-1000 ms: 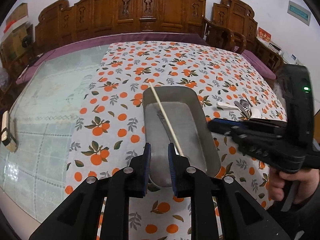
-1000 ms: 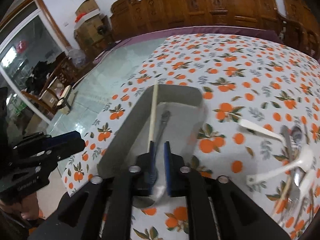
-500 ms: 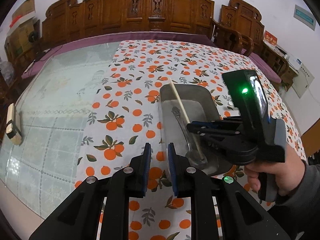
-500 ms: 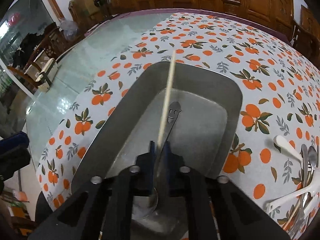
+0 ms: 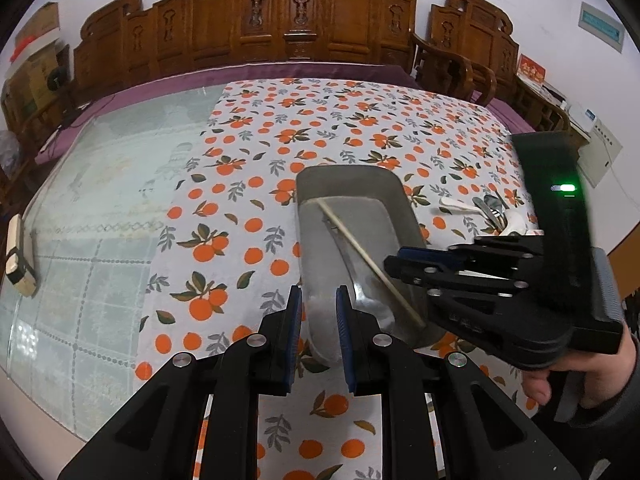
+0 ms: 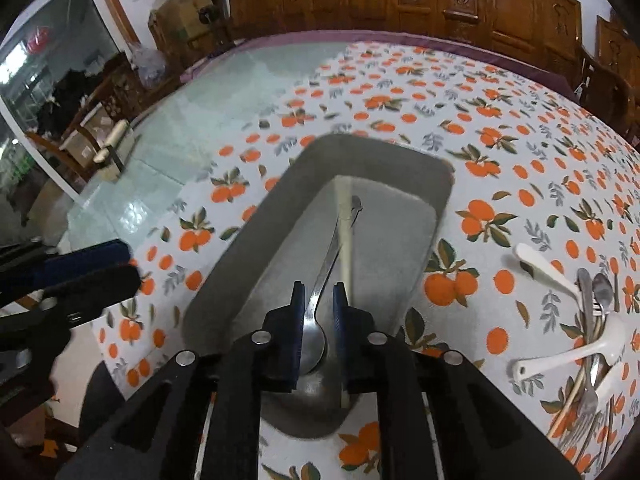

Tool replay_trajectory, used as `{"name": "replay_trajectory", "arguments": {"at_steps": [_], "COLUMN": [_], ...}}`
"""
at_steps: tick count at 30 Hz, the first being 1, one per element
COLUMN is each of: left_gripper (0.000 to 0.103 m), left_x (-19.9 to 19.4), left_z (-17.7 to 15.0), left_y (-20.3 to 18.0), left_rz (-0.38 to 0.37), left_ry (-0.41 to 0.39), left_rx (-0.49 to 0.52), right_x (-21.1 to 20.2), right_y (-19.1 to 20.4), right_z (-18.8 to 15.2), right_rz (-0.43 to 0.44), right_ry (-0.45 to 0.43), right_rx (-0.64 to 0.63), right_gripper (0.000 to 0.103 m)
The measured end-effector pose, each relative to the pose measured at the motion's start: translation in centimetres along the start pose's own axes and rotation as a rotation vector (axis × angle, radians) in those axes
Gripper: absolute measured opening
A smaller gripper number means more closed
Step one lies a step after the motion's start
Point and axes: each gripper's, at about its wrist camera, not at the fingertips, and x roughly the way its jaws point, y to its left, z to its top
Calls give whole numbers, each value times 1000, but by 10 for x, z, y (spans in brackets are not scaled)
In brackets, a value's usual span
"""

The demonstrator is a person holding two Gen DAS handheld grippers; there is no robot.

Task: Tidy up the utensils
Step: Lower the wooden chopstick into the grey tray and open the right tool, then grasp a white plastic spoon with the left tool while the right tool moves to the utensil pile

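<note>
A grey metal tray (image 5: 348,172) (image 6: 372,148) sits on the orange-print tablecloth. Inside it a wooden chopstick (image 5: 360,248) (image 6: 346,240) lies flat, alongside a metal spoon (image 5: 366,304) (image 6: 328,256). My right gripper (image 6: 319,304) (image 5: 394,264) hovers over the tray's near end. Its jaws are opening and nothing is gripped; the chopstick lies just right of the gap and the spoon shows below it. My left gripper (image 5: 318,300) (image 6: 128,264) hangs at the tray's near left corner, its jaws slightly apart and empty.
A pile of white spoons, metal spoons, forks and chopsticks (image 6: 592,320) (image 5: 492,208) lies right of the tray. Bare glass tabletop (image 5: 100,200) spreads to the left with a small wooden block (image 5: 18,252) on it. Carved wooden seats (image 5: 300,20) line the far side.
The right gripper closed on the chopstick, laid it flat in the tray and let go. Earlier the chopstick leaned over the tray's far rim. The left gripper stays as it was.
</note>
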Motion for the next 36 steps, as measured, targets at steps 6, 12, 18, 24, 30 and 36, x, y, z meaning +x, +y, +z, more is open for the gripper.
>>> {"name": "replay_trajectory", "arguments": {"at_steps": [6, 12, 18, 24, 30, 36], "left_gripper": [19, 24, 24, 34, 34, 34], "left_x": [5, 19, 37, 59, 88, 125], "left_z": [9, 17, 21, 25, 37, 45], "left_y": [-22, -62, -98, -127, -167, -208], "left_rz": [-24, -75, -112, -148, -185, -223], "left_ry": [-10, -8, 17, 44, 63, 106], "left_rx": [22, 65, 107, 150, 231, 313], "right_x": [-57, -100, -105, -106, -116, -127], "right_y": [-32, -91, -141, -166, -180, -199], "right_z": [-18, -56, -91, -111, -122, -131], "right_rz": [-17, -124, -212, -237, -247, -259], "right_ry": [-85, -99, -58, -37, -53, -57], "right_rx": [23, 67, 112, 147, 180, 212], "right_gripper": [16, 16, 16, 16, 22, 24]}}
